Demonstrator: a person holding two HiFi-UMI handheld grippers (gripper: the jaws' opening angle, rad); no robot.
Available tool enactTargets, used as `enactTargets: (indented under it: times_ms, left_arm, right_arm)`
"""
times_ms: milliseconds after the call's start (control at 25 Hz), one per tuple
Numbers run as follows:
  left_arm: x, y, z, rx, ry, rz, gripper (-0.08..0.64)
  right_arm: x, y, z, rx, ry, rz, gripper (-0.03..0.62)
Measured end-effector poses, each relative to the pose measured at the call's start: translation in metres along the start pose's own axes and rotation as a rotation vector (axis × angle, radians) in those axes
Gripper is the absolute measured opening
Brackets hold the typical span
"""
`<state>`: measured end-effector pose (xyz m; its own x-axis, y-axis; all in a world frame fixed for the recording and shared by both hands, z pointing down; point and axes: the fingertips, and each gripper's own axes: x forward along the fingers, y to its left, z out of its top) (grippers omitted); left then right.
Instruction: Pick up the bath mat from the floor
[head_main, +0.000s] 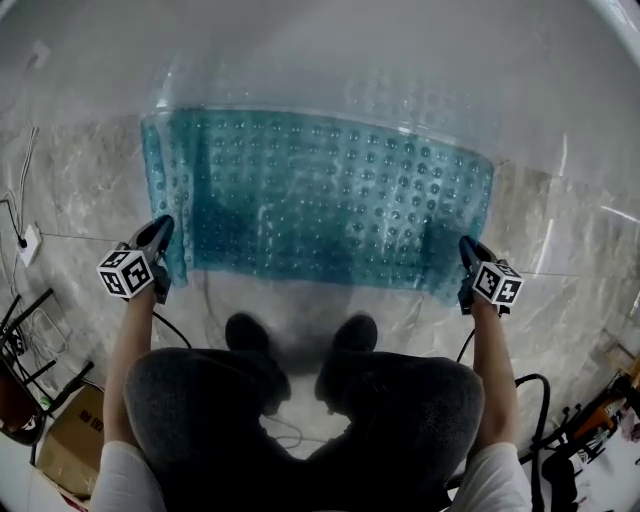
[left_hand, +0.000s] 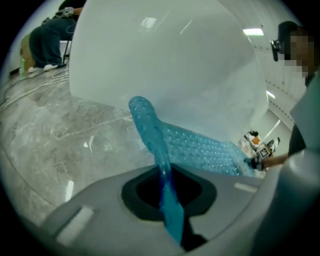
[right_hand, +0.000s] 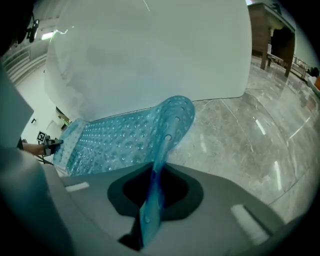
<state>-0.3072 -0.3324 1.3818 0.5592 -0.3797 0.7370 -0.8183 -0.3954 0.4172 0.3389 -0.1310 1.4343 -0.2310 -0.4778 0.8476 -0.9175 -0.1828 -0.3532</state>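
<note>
We are gripping the mat (head_main: 330, 200) at both of its near corners. The left tongs (head_main: 160, 228) are clamping the left near corner. In the left gripper view the blue sheet is running edge-on straight down between the two jaws, which are pressing together on it. The right tongs (head_main: 466, 247) are doing the same at the right near corner — there too the jaws are standing closed on a thin fold of the mat, with the rounded corner curling up just beyond them.

The mat is showing as a clear blue sheet studded with small round bumps. It is stretching sideways between the two tongs, with its near edge lifted off the floor (head_main: 80, 190) and sagging a little in the middle. Beyond that edge it is spreading away from us toward a big white surface (head_main: 400, 50). Its far strip is looking pale against the white, and we cannot tell whether that strip is lying on the floor or leaning on the white surface.

On our side of the mat, our two dark shoes (head_main: 245, 332) are standing on the grey marble floor, just short of the lifted edge. Our grey-clad knees are showing below them in the head view. Well to the near left of the mat, a cardboard box (head_main: 65, 440) is sitting on the floor. Each of the tongs is turning its marker cube up toward the head camera.
</note>
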Motion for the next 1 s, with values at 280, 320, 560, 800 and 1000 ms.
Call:
enactTargets:
  times_ms: [280, 320, 560, 800, 1000]
  left_arm:
    - [-0.062, -0.054, 0.050, -0.126, 0.016, -0.061, 0.026]
    - [-0.072, -0.066, 0.060, -0.123, 0.020, -0.071, 0.026]
    - [-0.139, -0.136, 0.116, -0.035, 0.051, -0.114, 0.025]
    - [-0.221, -0.206, 0.167, 0.024, 0.067, -0.145, 0.025]
    - [-0.304, -0.259, 0.214, 0.051, 0.066, -0.170, 0.025]
  right_arm:
    - [-0.074, 0.070, 0.038, -0.024, 0.029, 0.015, 0.026]
    - [-0.086, 0.080, 0.046, -0.036, 0.031, 0.026, 0.026]
    - [-0.166, 0.148, 0.094, -0.072, 0.015, 0.097, 0.025]
    - [-0.262, 0.207, 0.137, -0.071, 0.010, 0.114, 0.025]
    - [-0.358, 0.252, 0.170, -0.066, 0.017, 0.134, 0.025]
